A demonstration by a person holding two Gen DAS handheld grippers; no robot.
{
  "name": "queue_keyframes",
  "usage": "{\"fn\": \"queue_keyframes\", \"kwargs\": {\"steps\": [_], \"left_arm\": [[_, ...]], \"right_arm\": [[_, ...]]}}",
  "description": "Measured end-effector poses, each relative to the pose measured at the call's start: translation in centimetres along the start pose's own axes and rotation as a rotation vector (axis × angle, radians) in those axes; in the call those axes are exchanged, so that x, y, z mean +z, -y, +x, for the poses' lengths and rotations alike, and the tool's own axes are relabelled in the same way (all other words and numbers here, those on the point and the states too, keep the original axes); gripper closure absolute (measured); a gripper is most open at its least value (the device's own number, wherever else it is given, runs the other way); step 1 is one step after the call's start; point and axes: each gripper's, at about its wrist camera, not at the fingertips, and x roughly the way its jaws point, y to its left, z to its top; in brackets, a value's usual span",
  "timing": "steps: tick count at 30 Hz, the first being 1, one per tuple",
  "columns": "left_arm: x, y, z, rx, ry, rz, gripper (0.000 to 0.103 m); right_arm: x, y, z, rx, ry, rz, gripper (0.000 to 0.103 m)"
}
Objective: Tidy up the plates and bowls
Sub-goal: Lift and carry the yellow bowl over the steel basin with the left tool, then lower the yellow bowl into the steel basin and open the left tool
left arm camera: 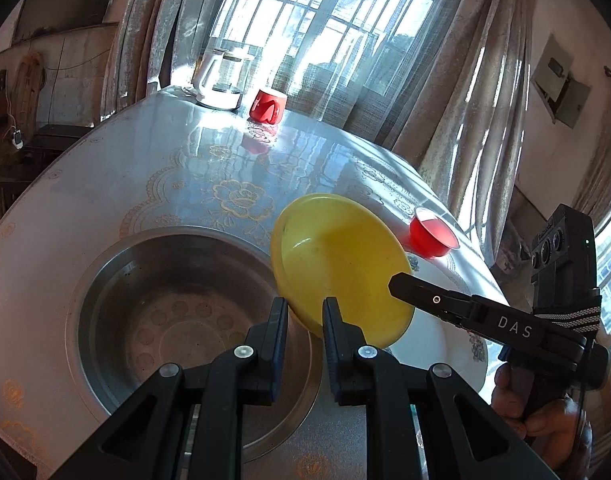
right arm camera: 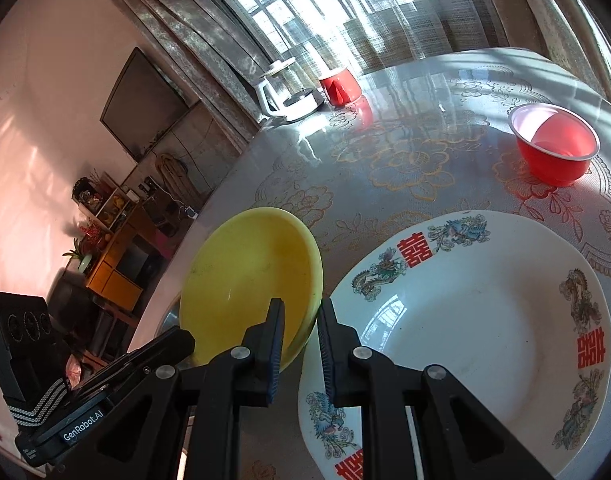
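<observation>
Both grippers clamped the rim of a tilted yellow bowl [left arm camera: 337, 264]: the left gripper [left arm camera: 304, 312] closed on its near edge, the right gripper [right arm camera: 299, 316] closed on its side rim, fingers narrowly parted. The bowl hung partly over a steel basin [left arm camera: 177, 320] near the tabletop's near edge and beside a white decorated plate [right arm camera: 465, 320]. Farther on stood a small red bowl [right arm camera: 553, 148]. At the far edge of the tabletop [right arm camera: 385, 160] were a red mug [left arm camera: 268, 106] and a glass kettle [left arm camera: 221, 80].
</observation>
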Motion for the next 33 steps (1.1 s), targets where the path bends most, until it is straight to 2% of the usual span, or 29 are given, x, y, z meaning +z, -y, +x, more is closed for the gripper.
{"fn": "queue_keyframes", "kwargs": {"steps": [16,28,33], "left_arm": [[-0.2,-3.7,-3.5,0.026,0.055,-0.092,0.085],[-2.1,-8.0,-3.9,0.114,0.016,-0.175,0.086],[-2.7,-8.7,-3.5,0.111,-0.002,-0.19,0.086]], "right_arm": [[-0.1,-3.8,1.4,0.091,-0.024,-0.058,0.086],[-2.4,-6.4,5.8,0.105,-0.148,-0.102,0.086],[-3.1,-6.6,6.6,0.087,-0.18,-0.112,0.086]]}}
